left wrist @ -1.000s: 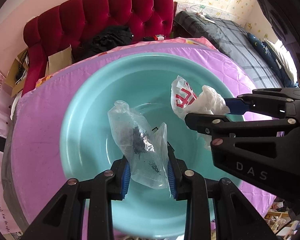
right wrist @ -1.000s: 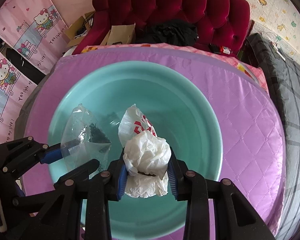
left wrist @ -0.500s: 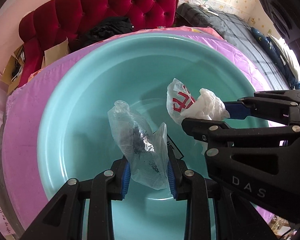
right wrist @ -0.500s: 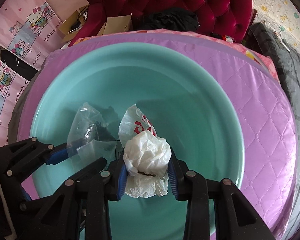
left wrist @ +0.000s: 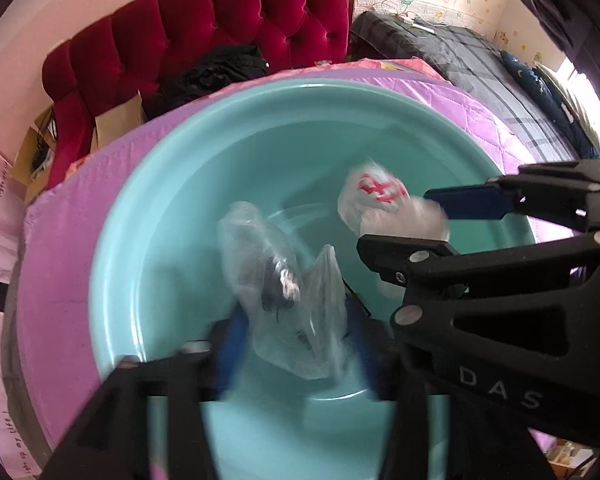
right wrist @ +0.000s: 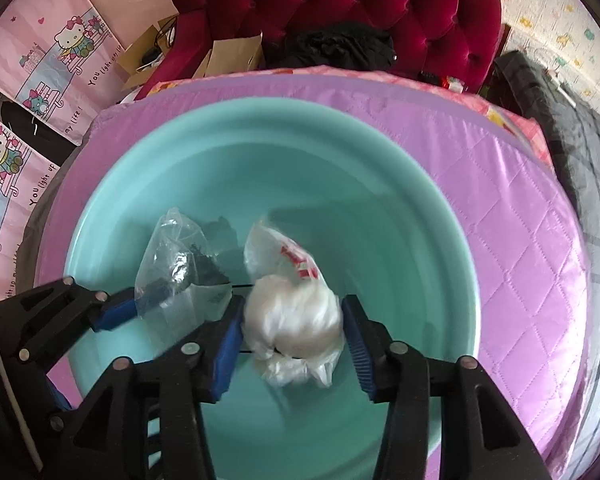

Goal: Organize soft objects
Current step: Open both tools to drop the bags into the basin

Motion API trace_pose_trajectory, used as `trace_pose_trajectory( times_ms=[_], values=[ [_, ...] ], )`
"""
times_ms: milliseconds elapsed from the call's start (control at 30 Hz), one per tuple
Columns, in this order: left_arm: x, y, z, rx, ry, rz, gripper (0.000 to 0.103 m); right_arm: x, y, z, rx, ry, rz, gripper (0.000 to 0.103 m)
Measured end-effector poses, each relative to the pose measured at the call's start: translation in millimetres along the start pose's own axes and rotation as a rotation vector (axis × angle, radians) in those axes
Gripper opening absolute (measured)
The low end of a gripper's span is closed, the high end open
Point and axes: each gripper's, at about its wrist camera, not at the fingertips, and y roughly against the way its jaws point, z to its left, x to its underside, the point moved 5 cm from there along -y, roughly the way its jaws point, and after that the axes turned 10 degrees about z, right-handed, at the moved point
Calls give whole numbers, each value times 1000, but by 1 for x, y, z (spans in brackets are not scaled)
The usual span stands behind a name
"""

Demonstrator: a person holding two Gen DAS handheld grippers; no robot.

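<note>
A bed with a shiny purple quilted cover [right wrist: 512,216] holds a big round teal basin [right wrist: 400,184]. The basin sits right on the cover. Pink printed bedding [right wrist: 476,100] peeks out at the far edge.
</note>
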Motion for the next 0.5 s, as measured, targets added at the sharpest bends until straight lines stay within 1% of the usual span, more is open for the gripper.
trace_pose_trajectory(
  times_ms=[33, 67, 100, 167, 233, 500],
  values=[
    [1, 3, 0, -11, 0, -11, 95, 1, 3, 1, 12, 4, -8, 62],
    [1, 5, -1, -15, -1, -23, 101, 1, 5, 1, 27, 8, -13, 71],
    [1, 9, -1, -22, -2, -39, 103, 2, 7, 2, 37, 11, -17, 76],
    [3, 13, 0, -35, 0, -40, 103, 4, 10, 2, 44, 6, -29, 94],
    [6, 16, 2, -44, 4, -40, 103, 6, 13, 0, 62, -6, -45, 103],
    [28, 33, 5, -67, 19, -51, 103, 26, 30, 4, 76, -13, -82, 103]
  ],
)
